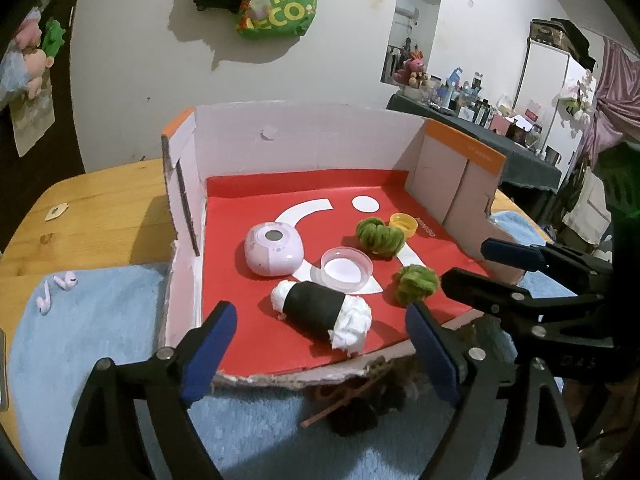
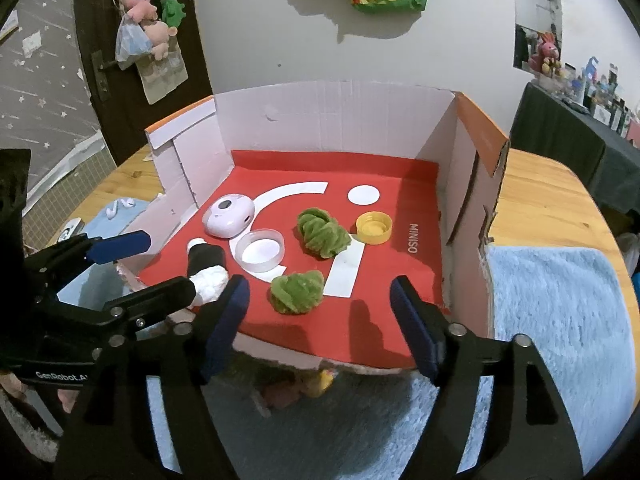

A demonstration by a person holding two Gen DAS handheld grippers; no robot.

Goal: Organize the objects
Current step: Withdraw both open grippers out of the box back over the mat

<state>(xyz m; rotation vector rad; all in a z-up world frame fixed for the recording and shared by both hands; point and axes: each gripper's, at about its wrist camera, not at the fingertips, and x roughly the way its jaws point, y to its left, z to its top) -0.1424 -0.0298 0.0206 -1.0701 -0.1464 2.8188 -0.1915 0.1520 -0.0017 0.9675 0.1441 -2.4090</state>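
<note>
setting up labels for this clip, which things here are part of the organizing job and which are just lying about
Job:
cardboard box
pink earbud case
black and white roll
clear lid
two green pompoms
yellow cap
earbuds

Lying about:
blue towel
green bag
plush toys

In the box [image 1: 224, 136], the lid [image 1: 346, 270] lies right of the case [image 1: 274, 250].

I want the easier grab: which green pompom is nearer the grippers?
The green pompom at the red mat's front edge; the other pompom sits farther back, beside the yellow cap.
</note>
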